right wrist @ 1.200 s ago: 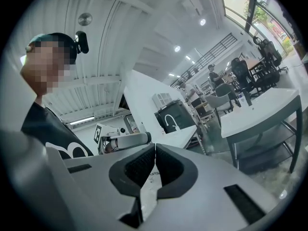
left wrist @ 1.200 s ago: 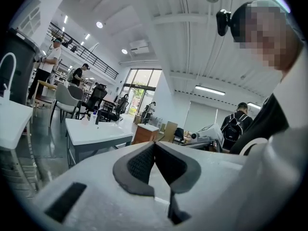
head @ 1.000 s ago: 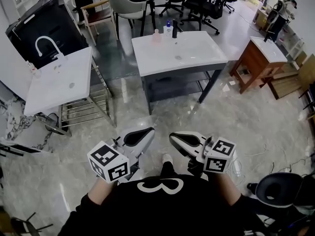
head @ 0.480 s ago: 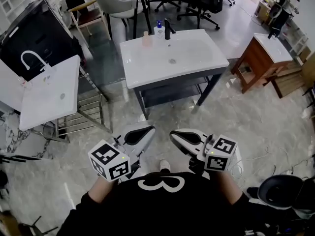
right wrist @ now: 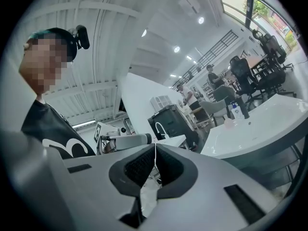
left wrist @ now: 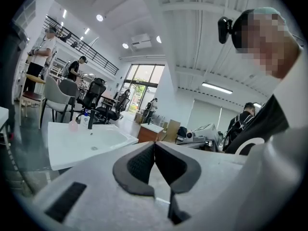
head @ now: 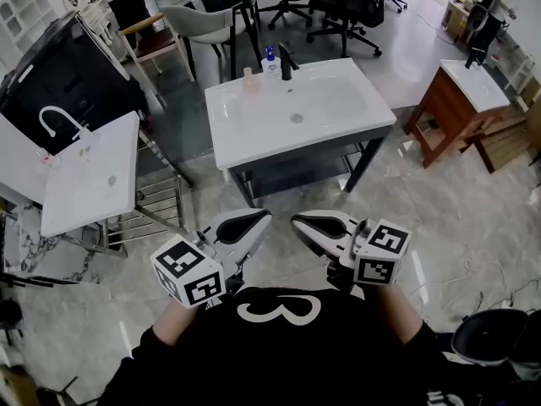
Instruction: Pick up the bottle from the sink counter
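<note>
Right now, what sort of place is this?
Probably a bathroom-fixture showroom or test space: a white sink counter, a second basin and a wooden vanity stand free, office chairs behind.

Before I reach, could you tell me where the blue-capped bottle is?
Head view: the bottle stands at the far edge of the counter, just left of the black tap.

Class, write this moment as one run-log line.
stage: pre-grasp | left tongs: shut, empty | right tongs: shut, empty | blue-capped bottle: on sink counter, untouched
</note>
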Tool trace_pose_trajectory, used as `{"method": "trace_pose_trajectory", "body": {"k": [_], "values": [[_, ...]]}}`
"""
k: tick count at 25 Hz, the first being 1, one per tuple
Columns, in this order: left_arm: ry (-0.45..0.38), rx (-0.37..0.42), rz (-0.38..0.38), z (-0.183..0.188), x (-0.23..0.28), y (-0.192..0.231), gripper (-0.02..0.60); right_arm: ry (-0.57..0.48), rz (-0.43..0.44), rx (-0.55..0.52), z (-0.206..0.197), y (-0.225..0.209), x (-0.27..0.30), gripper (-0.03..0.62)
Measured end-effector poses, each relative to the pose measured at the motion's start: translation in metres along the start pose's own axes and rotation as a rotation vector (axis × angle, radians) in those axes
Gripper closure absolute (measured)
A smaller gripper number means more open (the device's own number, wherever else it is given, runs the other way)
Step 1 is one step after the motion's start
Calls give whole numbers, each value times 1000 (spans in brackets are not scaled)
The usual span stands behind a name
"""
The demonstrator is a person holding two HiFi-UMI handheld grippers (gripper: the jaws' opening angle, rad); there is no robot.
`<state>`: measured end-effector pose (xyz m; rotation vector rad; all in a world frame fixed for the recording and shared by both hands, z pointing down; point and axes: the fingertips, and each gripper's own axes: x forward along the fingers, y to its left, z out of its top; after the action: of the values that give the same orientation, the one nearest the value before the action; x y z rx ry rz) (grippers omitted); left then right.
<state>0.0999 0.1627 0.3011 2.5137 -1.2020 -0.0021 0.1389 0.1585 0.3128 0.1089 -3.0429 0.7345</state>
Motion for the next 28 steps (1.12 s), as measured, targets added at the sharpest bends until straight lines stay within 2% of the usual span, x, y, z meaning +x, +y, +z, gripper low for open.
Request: {"method": "trace_pose_trajectory", "body": {"k": [6, 13, 28], "values": [[-10, 31, 4, 11, 6, 8, 566, -15, 13, -23, 12, -9, 8, 580], [-28, 21, -7, 17, 11, 46, 566, 0, 5, -28, 18, -33, 38, 580], [13, -33, -61, 56, 46, 200, 566, 4, -75, 25, 62, -143, 144, 580]]}}
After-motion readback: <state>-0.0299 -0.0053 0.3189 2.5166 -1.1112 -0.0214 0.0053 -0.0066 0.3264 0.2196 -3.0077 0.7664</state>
